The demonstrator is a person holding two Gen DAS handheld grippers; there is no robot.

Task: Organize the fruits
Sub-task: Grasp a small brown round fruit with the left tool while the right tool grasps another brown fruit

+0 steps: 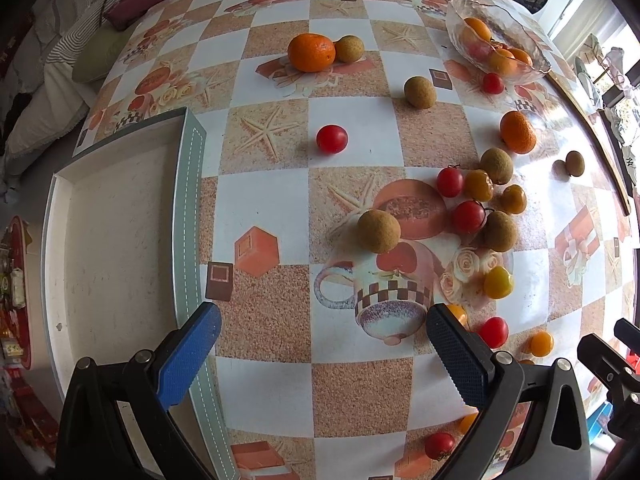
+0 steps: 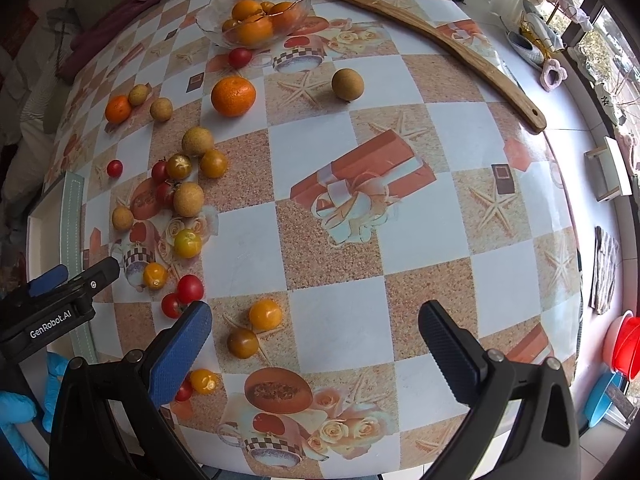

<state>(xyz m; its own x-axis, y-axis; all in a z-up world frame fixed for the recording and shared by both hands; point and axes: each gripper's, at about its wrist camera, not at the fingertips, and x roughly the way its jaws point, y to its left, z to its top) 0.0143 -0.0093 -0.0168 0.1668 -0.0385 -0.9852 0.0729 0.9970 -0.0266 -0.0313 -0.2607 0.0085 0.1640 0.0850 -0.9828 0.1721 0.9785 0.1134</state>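
A: What was nearest in the two wrist views?

B: Each gripper's own fingers. The left gripper (image 1: 323, 322) had its fingers spread wide with nothing between them, above the patterned desk (image 1: 356, 132). The right gripper (image 2: 315, 322) was the same: wide apart and empty, at the bottom of its frame.

A: And where were the fruits?

B: Mostly loose on the desk. In the right wrist view two small orange-yellow fruits (image 2: 265, 314) lay just beyond the blue finger, near the lower centre. Farther, at centre left, was a cluster of red tomatoes, yellow ones and brown longans (image 2: 188, 199), some touching. Beyond them a mandarin (image 2: 233, 96) lay alone.

A: Was anything sorted already?

B: The glass bowl (image 2: 208, 26), at the top of the frame, held several orange fruits. The white tray (image 1: 116, 240), at the left of the left wrist view, held nothing.

A: Why were the fingers held so?

B: I judge both were ready for a pick, the left one placed beside the tray for short carries.
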